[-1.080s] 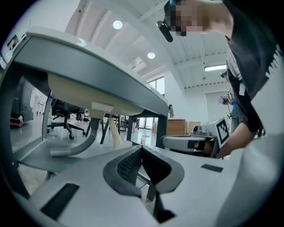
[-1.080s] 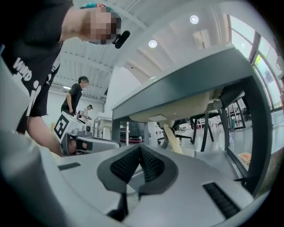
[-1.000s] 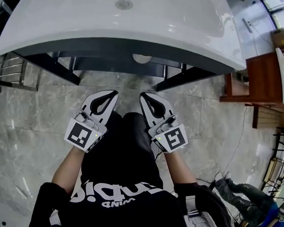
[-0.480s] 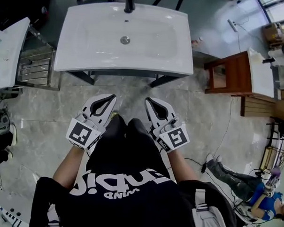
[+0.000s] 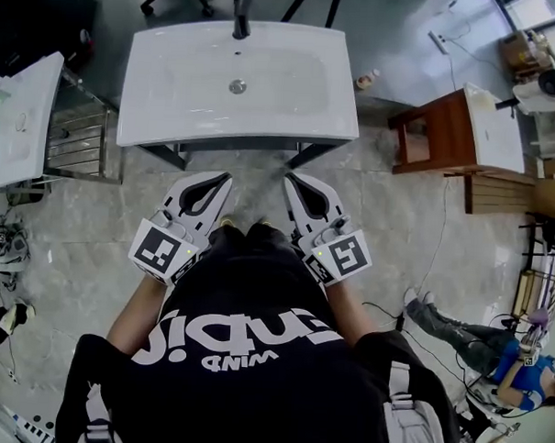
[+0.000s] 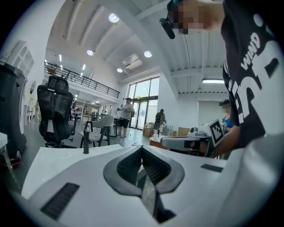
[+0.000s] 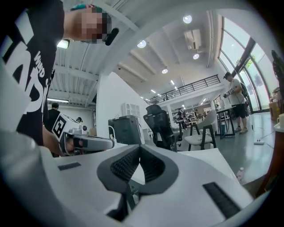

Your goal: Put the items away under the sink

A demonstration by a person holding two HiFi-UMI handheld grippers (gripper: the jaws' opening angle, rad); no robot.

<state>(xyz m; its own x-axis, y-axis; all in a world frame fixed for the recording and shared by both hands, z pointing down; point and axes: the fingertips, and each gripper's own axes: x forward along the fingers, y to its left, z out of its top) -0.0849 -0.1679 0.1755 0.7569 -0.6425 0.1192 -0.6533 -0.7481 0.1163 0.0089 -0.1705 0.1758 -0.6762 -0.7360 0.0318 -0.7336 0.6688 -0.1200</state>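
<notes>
Well, nothing is in hand yet: the left gripper [image 5: 221, 179] and right gripper [image 5: 293, 181] hang side by side just near of the white sink [image 5: 292, 88], each with jaws pressed together on nothing. The items aren't plain to see, bar a small bottle [image 5: 363, 81] on the floor past the sink's far right corner. Next up, I'd judge: find an item, open, grab.

The sink [image 5: 292, 97] is smooth, glossy white. The floor [image 5: 75, 226] is polished grey stone-look tile. The left tongs [image 5: 217, 180] and right tongs [image 5: 296, 184] have matt white plastic shells and ribbed dark pads [image 6: 129, 165]. The right cabinet [image 5: 428, 140] is reddish wood.
</notes>
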